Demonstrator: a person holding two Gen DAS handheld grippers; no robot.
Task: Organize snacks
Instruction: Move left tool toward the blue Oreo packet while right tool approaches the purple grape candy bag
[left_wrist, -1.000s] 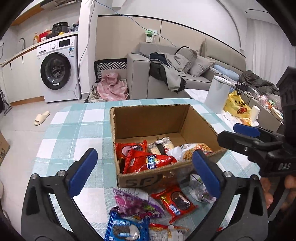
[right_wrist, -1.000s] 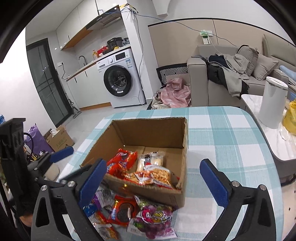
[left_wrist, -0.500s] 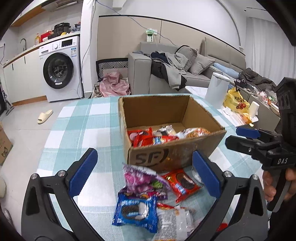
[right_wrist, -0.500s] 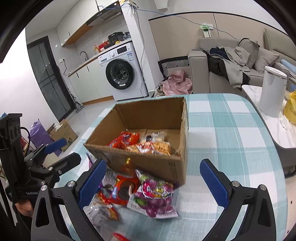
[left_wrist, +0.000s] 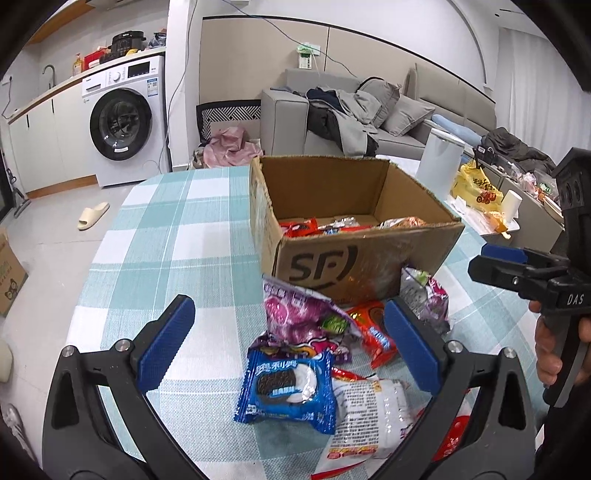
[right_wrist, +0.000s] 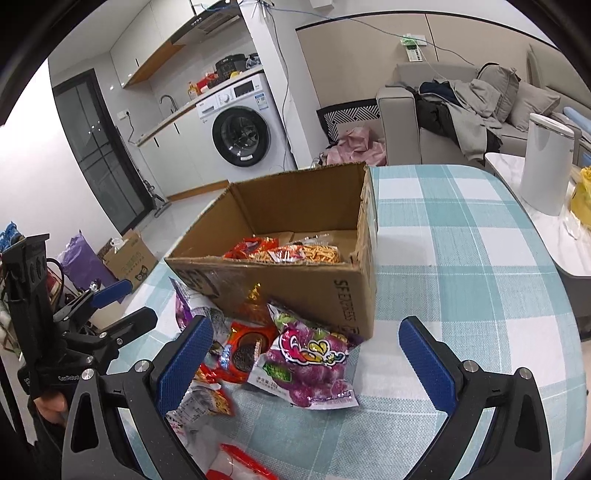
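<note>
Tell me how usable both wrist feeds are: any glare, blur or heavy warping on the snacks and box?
Left wrist view: sharp and evenly lit; the blue cookie packet reads clearly, tape on the cardboard box shines faintly, walls bow at the dark fisheye rim. Right wrist view: purple candy bag crisp, the packet behind the right gripper's finger looks smeared.

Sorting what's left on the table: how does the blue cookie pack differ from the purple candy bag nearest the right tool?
The blue cookie pack is smaller and shows a round sandwich cookie; the purple candy bag is bigger and shows grapes. The cookie pack lies away from the cardboard box, partly on other packets; the candy bag lies against the box's front corner. Both are sealed and lie outside the box.
</note>
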